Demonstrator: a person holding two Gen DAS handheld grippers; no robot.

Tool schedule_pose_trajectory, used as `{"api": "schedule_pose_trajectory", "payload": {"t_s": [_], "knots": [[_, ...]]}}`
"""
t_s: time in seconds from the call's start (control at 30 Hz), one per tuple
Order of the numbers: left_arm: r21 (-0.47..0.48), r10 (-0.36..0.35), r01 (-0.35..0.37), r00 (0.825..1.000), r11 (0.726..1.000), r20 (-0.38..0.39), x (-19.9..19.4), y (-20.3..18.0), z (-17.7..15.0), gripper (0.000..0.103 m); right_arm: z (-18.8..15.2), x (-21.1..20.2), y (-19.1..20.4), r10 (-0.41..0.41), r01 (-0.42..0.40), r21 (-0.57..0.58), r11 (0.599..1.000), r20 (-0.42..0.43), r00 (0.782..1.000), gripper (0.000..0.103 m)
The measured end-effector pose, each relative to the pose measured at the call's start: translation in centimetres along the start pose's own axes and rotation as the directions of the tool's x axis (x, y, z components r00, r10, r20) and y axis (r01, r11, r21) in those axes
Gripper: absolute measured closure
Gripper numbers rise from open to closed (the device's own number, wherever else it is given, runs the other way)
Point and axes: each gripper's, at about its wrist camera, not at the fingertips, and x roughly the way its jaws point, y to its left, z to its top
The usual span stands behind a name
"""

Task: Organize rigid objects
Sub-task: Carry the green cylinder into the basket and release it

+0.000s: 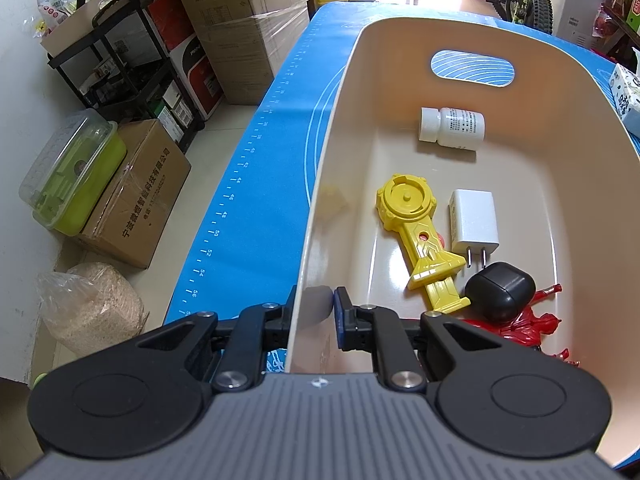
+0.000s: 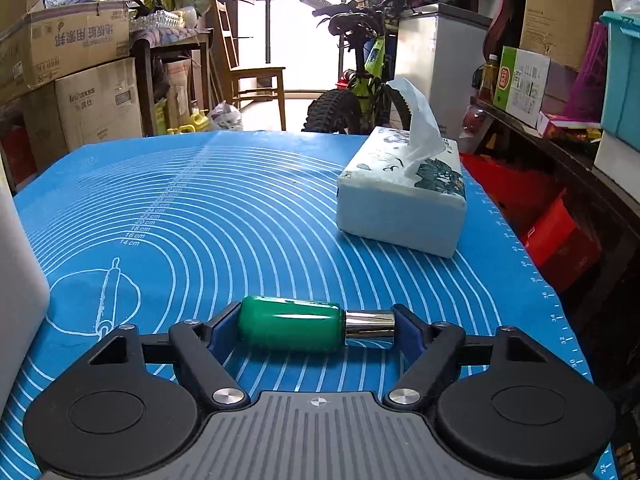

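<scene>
A beige bin (image 1: 500, 32) stands on the blue mat (image 1: 256, 152). In it lie a white pill bottle (image 1: 452, 129), a yellow toy launcher (image 1: 420, 236), a white charger plug (image 1: 474, 222), a black earbud case (image 1: 500, 291) and a red toy figure (image 1: 528, 322). My left gripper (image 1: 314, 308) is shut on the bin's near left wall, one finger outside and one inside. My right gripper (image 2: 308, 326) is shut on a green bottle with a chrome cap (image 2: 292, 328), held sideways just above the mat (image 2: 200, 208).
A tissue box (image 2: 400, 200) lies on the mat's far right. The bin's wall (image 2: 20, 272) shows at the left edge of the right wrist view. Cardboard boxes (image 1: 136, 196), a black shelf and a bicycle (image 2: 360, 80) surround the table.
</scene>
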Motion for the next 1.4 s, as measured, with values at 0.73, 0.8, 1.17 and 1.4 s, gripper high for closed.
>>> {"api": "schedule_pose_trajectory", "payload": {"t_s": [0.73,0.8,1.17,1.4], "knots": [[-0.011,-0.009,0.009,1.0,1.0,0.001,0.0,-0.1,0.1,0.086,4.4,-8.1,0.4,0.018,-0.02,0.009,1.0,0.142,0.99,0.024],[-0.012,-0.01,0.01,1.0,1.0,0.002,0.0,-0.1,0.1,0.086,5.0,-9.5,0.6,0.03,-0.033,0.017,0.999,0.167,0.986,0.024],[-0.019,-0.018,0.018,1.0,1.0,0.005,0.2,-0.2,0.1,0.086,6.7,-15.6,3.7,0.139,-0.143,-0.007,0.99,0.282,0.949,0.024],[-0.018,-0.015,0.015,1.0,1.0,0.007,0.2,-0.3,0.1,0.086,6.7,-17.8,7.7,0.273,-0.269,-0.052,0.962,0.274,0.922,0.024]]}}
